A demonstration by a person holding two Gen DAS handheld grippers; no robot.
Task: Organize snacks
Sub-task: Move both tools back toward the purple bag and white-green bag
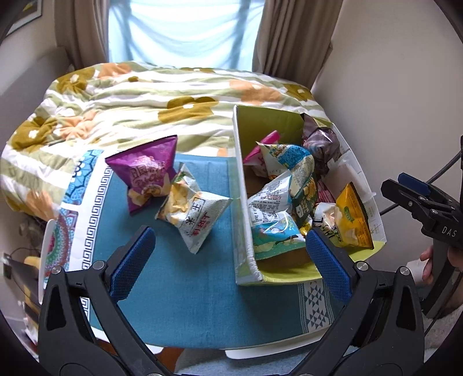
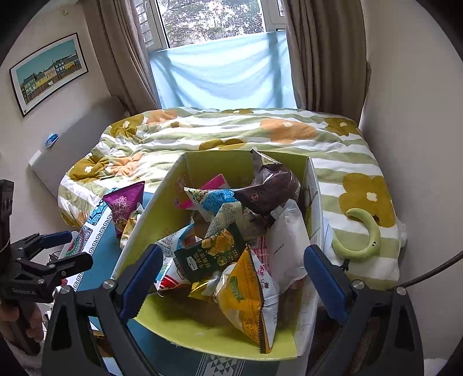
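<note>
A home bedroom: quilted bed [image 2: 231, 136], curtained window [image 2: 214, 23], framed picture [image 2: 47, 72].

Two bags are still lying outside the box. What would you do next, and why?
Probably bring the left gripper, open and empty, down onto the white chip bag. It lies on the blue cloth beside the purple bag, nearest that gripper, while the box already holds the other snacks.

An open cardboard box with a lime-green inside [image 2: 162, 214] fills the middle of the right wrist frame, heaped with crinkled snack packets; a yellow foil packet [image 2: 246, 295] lies nearest. Left of the box, a purple chip bag [image 1: 147, 173] stands upright, touching a tilted white-and-yellow packet [image 1: 194, 214].
</note>
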